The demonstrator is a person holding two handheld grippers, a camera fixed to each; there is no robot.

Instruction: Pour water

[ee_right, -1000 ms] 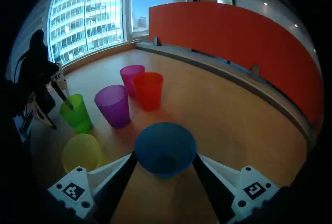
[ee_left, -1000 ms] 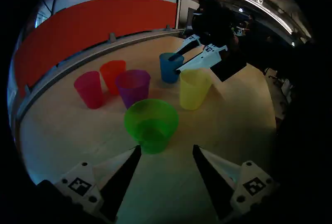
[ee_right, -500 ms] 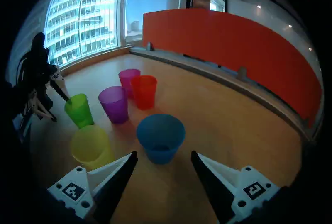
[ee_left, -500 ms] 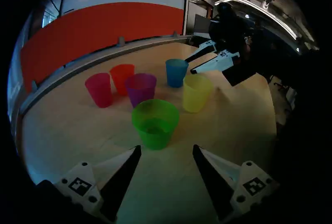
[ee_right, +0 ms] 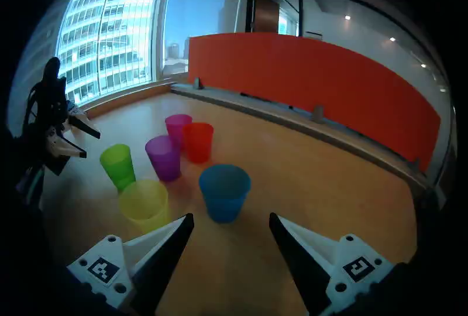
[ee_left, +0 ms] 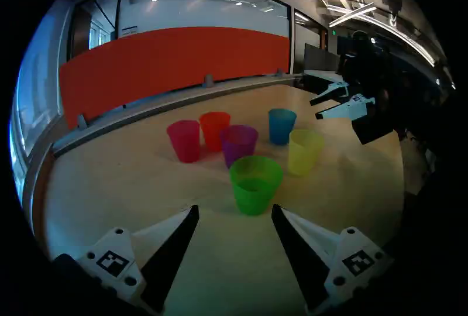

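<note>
On the surface [ee_left: 105, 199] stand a pink cup [ee_left: 184, 140], orange cup [ee_left: 214, 130], purple cup [ee_left: 238, 144], green cup [ee_left: 255, 184], blue cup [ee_left: 281, 126] and yellow cup [ee_left: 305, 151], clustered. Left gripper [ee_left: 234, 208]: jaws apart, empty, green cup just ahead. Right gripper [ee_right: 231, 217]: jaws apart, empty, blue cup just ahead.

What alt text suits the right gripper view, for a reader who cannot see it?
The right gripper, fingers apart, points at a blue cup on a wooden table. To its left stand a yellow cup, green cup, purple cup, orange cup and pink cup, with the left gripper beyond.
</note>
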